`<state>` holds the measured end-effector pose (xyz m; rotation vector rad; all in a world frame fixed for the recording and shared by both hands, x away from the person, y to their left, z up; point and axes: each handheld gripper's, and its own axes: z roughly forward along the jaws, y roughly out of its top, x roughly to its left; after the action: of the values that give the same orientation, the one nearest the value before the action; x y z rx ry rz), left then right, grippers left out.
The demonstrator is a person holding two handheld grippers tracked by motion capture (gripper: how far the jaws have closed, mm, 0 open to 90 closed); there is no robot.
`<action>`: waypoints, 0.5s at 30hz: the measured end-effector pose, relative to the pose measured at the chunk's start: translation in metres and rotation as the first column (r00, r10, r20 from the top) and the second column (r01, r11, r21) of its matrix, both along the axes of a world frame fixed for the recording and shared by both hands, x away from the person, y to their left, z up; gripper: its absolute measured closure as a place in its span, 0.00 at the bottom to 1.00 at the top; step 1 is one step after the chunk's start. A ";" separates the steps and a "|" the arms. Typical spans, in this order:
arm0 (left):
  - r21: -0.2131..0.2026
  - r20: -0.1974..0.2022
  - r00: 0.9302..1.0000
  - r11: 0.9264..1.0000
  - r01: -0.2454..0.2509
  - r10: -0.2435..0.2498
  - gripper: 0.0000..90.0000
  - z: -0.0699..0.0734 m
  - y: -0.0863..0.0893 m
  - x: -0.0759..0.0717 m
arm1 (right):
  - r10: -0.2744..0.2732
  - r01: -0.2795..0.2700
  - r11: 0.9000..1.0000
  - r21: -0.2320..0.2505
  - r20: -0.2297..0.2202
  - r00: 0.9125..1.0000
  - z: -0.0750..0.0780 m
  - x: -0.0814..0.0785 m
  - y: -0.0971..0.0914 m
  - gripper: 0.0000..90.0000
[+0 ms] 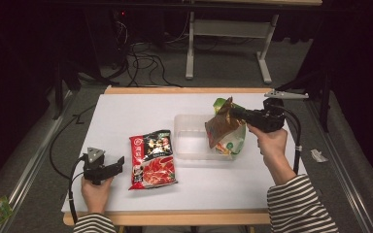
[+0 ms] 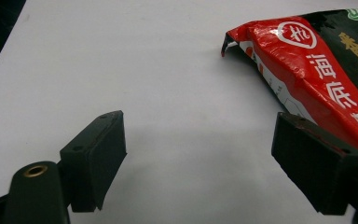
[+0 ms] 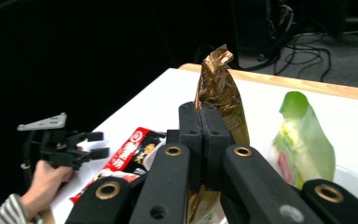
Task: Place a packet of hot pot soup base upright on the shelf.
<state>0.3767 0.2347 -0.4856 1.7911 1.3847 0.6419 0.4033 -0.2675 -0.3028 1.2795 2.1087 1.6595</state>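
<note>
— Overhead light falls on the white surface [image 1: 126, 116], leaving the room around it nearly black.

— Shadows?

— Soft ones, under the left tongs [image 2: 200, 163] in the left gripper view. The red packet [image 2: 317, 74] carries glare along its creases.

— Sharpness?

— The high view is soft and grainy; in the right gripper view the nearest black arms blur slightly.

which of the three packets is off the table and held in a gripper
The brown packet: the right gripper is shut on it above the clear tub. The red packet lies flat; the green packet rests in the tub.
</note>
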 end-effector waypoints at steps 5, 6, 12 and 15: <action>0.001 0.002 1.000 1.000 0.003 -0.003 0.20 0.000 0.000 0.000 | -0.029 0.029 0.999 -0.039 -0.005 1.000 -0.003 0.002 0.005 1.00; 0.001 0.003 1.000 1.000 0.002 -0.002 0.20 0.000 0.000 0.000 | -0.031 0.030 0.998 -0.051 -0.010 0.999 -0.004 0.003 0.007 1.00; 0.001 0.003 1.000 1.000 0.002 -0.002 0.20 0.000 0.000 0.000 | -0.039 0.038 0.997 -0.069 -0.023 0.999 -0.009 0.008 0.013 1.00; -0.001 0.004 1.000 1.000 -0.001 0.001 0.20 0.000 0.000 0.000 | -0.041 0.039 0.996 -0.079 -0.023 0.999 -0.012 0.011 0.016 1.00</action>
<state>0.3765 0.2347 -0.4857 1.7877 1.3833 0.6453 0.4145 -0.2519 -0.3149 1.3168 2.1251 1.5363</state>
